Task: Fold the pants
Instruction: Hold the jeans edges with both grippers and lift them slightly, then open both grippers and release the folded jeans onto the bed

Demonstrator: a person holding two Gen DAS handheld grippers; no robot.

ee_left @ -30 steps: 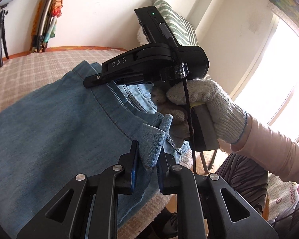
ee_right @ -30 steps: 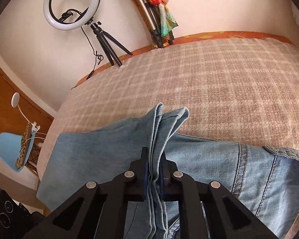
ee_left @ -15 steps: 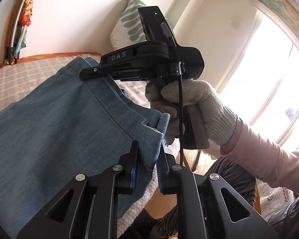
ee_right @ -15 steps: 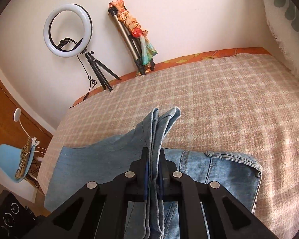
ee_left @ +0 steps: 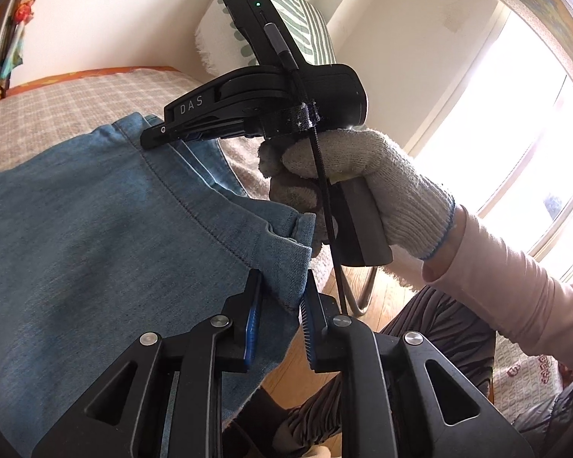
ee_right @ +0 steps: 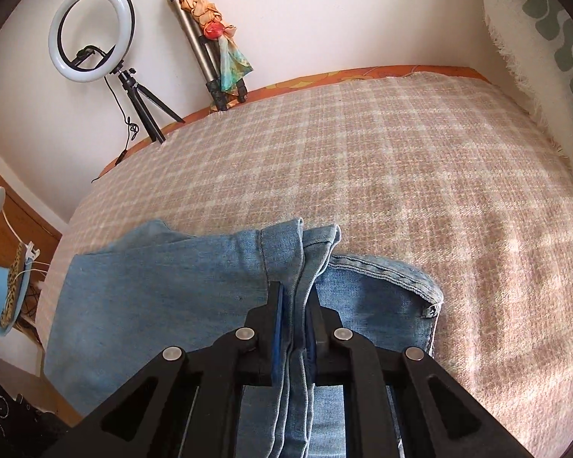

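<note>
Two grippers work the blue denim pants (ee_left: pixel 95 229) at once, and we hold one in each hand. Our left gripper (ee_left: pixel 282 286) has a folded corner of the denim between its fingers; its jaws are opening, and a gap shows between the cloth and the right-hand pad, so the grip looks loose. The rest of the pants spread out ahead and to the left of that gripper, over the checked blanket (ee_left: pixel 57 114).

Beyond the left gripper's tips, our gloved right hand (ee_left: pixel 363 191) grasps the handle of the right gripper (ee_right: pixel 295 290), whose black body reaches across the far edge of the denim. From its own camera, that gripper has several stacked layers of hem between its fingers. Its jaws are opening too, yet the layers fill the narrow slot and both pads touch them. Past its tips the hems stick up; a folded leg lies flat to the left, and another denim layer sits just right on the blanket.
</note>
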